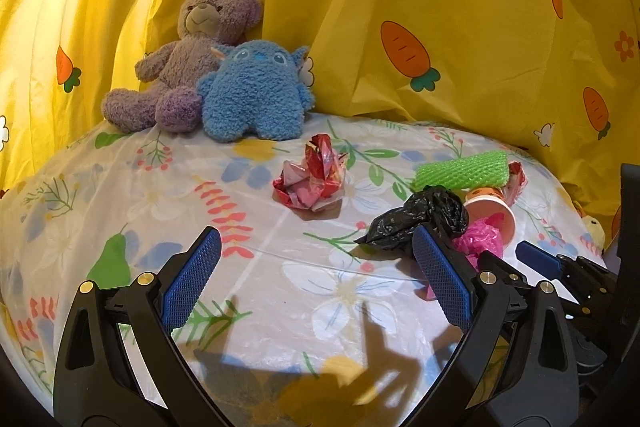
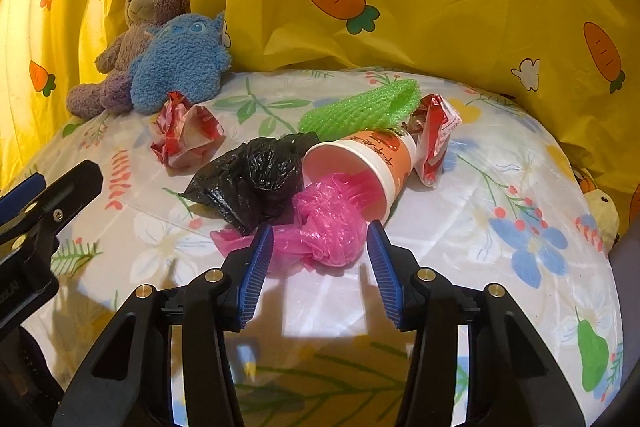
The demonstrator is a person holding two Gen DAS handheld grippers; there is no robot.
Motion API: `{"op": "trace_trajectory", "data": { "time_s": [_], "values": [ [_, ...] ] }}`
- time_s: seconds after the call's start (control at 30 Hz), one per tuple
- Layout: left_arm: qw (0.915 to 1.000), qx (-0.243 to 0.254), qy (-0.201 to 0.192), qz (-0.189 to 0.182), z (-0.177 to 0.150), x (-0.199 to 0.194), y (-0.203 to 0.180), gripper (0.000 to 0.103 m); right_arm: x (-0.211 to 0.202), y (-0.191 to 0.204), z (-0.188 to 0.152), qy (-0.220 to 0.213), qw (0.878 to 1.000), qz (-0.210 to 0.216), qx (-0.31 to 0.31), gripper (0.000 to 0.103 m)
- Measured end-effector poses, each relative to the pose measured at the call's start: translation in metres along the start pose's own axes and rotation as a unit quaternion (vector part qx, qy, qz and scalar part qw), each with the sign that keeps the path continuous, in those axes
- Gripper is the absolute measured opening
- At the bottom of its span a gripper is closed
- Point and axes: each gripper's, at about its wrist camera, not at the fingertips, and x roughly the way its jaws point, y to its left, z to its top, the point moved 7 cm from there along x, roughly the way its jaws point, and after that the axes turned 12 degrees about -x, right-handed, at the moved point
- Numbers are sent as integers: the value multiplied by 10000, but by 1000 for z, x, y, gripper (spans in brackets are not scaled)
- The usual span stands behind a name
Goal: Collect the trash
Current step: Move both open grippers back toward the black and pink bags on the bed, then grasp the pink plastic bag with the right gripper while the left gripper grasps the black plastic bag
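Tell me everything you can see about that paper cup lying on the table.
The paper cup lies tipped on its side on the floral tablecloth, mouth toward the camera. It is orange outside with printed pictures, white at the rim and inside. Crumpled pink plastic film spills from its mouth. A black plastic bag lies beside its rim; green foam netting lies behind it.

Lighting: warm and bright, strongest at the left, where the yellow curtain (image 1: 460,39) glows as if lit from behind. Shadows: hard, dark shapes thrown toward the camera on the glossy flowered cover (image 1: 280,267), below each hand-held gripper; short shadows beside the crumpled wrapper (image 1: 310,179). Glare: pale sheen across the cover (most marked in the right wrist view). Distortion: heavy fisheye bulge, black vignette at all corners. Focus: sharp at centre, softer toward the rim; no motion blur evident.
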Motion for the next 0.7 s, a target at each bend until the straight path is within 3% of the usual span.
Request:
{"op": "trace_trajectory", "data": {
  "time_s": [0.1,0.17,0.33,0.53,0.7],
  "values": [
    [10000,-21,55,1,0,5,3,95,12,0,0,156,9999,34,-14,40],
    [10000,-33,80,-27,0,7,4,95,17,0,-2,229,9997,16,-69,29],
    [9999,8,101,-44,0,10,2,95,9,1,-6,88,9997,3,-213,16],
    [9994,176,151,-246,-2,10,-11,95,-28,-9,-20,-278,9995,-6,-179,15],
    [9980,301,191,-513,-2,9,-35,95,-56,-29,-37,-474,9985,-259,-47,15]
  ]
}}
